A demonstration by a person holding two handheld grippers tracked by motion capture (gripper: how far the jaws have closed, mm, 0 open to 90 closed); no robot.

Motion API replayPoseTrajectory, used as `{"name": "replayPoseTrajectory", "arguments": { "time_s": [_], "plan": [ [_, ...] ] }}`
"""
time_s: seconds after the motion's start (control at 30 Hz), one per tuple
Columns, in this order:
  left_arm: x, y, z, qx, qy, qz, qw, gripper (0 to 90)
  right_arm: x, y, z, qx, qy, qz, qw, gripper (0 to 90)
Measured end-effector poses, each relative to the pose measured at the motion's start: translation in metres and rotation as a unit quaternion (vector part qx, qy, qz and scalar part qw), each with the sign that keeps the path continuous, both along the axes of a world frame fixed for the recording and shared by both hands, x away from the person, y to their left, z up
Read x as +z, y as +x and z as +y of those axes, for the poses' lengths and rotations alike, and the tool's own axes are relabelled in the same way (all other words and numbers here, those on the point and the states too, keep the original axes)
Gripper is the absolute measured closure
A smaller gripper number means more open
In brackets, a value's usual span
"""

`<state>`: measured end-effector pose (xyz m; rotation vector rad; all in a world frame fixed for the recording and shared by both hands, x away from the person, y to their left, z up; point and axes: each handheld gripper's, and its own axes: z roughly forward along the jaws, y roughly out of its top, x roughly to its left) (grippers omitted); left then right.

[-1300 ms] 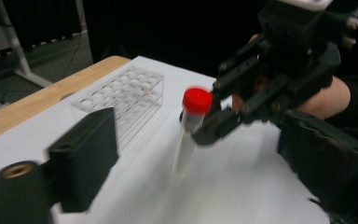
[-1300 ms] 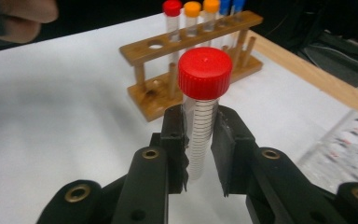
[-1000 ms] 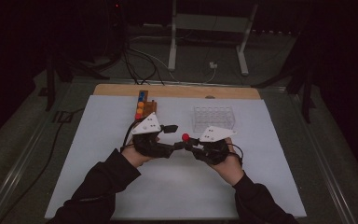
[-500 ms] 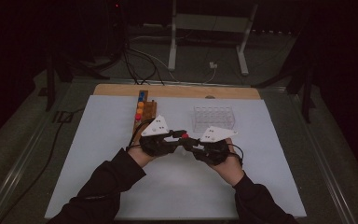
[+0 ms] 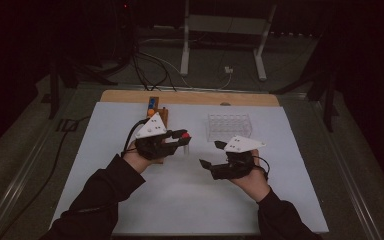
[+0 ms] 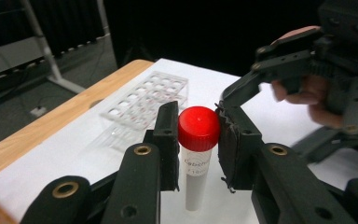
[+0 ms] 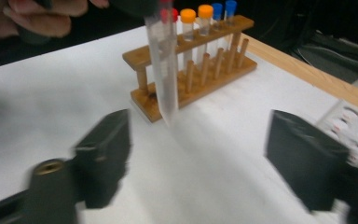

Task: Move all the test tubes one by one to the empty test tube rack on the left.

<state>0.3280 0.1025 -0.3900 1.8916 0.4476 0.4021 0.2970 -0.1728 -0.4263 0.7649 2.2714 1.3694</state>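
A clear tube with a red cap hangs upright from my left gripper, whose pads press on the cap from both sides after closing in. In the high view that left gripper holds the tube just above the white mat. My right gripper sits a little to the right of it; its jaws have just been opening and stand wide apart with nothing between them. In the right gripper view the tube hangs beyond my open right gripper, apart from its pads.
A wooden rack holds tubes with orange and blue caps behind the left hand. A clear plastic rack stands at the back right of the white mat. Stands and cables lie beyond the table.
The left gripper closed on the red cap while the right still held the tube. The right gripper then let go, opened wide and drew back to the right.
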Motion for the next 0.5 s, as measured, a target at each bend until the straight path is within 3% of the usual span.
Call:
{"name": "replayPoseTrajectory", "arguments": {
  "time_s": [0.17,0.33,0.5],
  "plan": [
    [0.007,0.003,0.02,0.025,0.005,-0.012,0.9996,71.8,-0.005,-0.002,-0.008,-0.002,0.005,0.015,0.9999,0.0],
    [0.015,0.006,0.041,0.055,0.003,-0.018,0.9983,71.7,-0.009,-0.005,-0.017,0.0,0.012,0.023,0.9997,0.0],
    [0.019,0.009,0.061,0.085,0.001,-0.028,0.996,71.7,-0.012,-0.009,-0.024,-0.006,-0.002,0.02,0.9998,0.0]
  ]
}}
